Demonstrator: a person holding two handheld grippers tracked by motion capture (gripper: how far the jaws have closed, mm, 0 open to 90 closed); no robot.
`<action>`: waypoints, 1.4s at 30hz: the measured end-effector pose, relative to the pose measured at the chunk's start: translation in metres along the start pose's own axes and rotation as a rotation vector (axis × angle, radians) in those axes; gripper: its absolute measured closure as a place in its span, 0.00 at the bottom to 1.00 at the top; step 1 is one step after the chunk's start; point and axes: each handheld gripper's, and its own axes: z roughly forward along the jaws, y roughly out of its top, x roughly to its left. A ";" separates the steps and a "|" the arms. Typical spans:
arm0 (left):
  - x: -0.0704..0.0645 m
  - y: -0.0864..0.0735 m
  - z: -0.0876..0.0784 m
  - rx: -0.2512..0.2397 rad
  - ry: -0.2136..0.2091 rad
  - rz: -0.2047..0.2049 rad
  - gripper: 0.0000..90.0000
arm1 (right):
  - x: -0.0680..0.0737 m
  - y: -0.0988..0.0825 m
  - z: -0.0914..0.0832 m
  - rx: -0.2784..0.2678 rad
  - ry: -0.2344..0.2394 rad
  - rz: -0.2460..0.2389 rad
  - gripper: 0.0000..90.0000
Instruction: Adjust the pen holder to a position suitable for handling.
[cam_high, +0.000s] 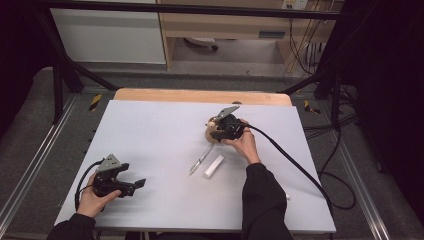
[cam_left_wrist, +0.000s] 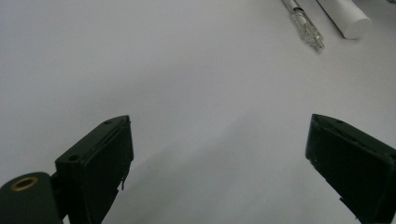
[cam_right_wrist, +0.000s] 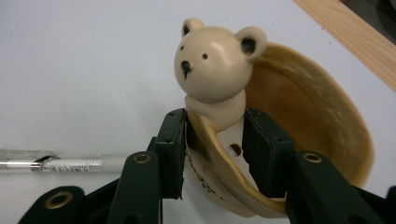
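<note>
A: Where is the cream bear-shaped ceramic pen holder (cam_right_wrist: 219, 79) sitting?

B: On the pale grey tabletop (cam_high: 150, 135), toward one o'clock from the middle, with the clear plastic pen (cam_high: 200, 161) and the white cylinder (cam_high: 214, 165) lying just at its six o'clock. The right gripper (cam_right_wrist: 212, 140) has its jaws clamped on the bear's body, just below the head.

A: And the other one?

B: The left gripper (cam_high: 135, 186) rests near seven o'clock, jaws spread wide over bare tabletop, holding nothing.

A: What could go wrong?

B: I'd judge the glazed, rounded body slippery. The pads bite on a narrow, curved part, so a quick lift could let the holder swivel or slip out and crack on the tabletop, or knock the pen away.
</note>
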 end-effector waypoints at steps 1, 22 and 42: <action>0.000 0.000 0.000 0.000 0.001 0.000 0.08 | 0.001 0.000 0.001 -0.009 0.010 0.002 0.70; 0.000 0.000 -0.001 0.000 0.001 0.003 0.09 | 0.005 0.001 -0.002 -0.044 0.055 -0.005 0.80; 0.000 0.000 0.000 -0.001 0.003 0.001 0.09 | 0.042 0.032 -0.014 -0.078 0.116 0.000 0.80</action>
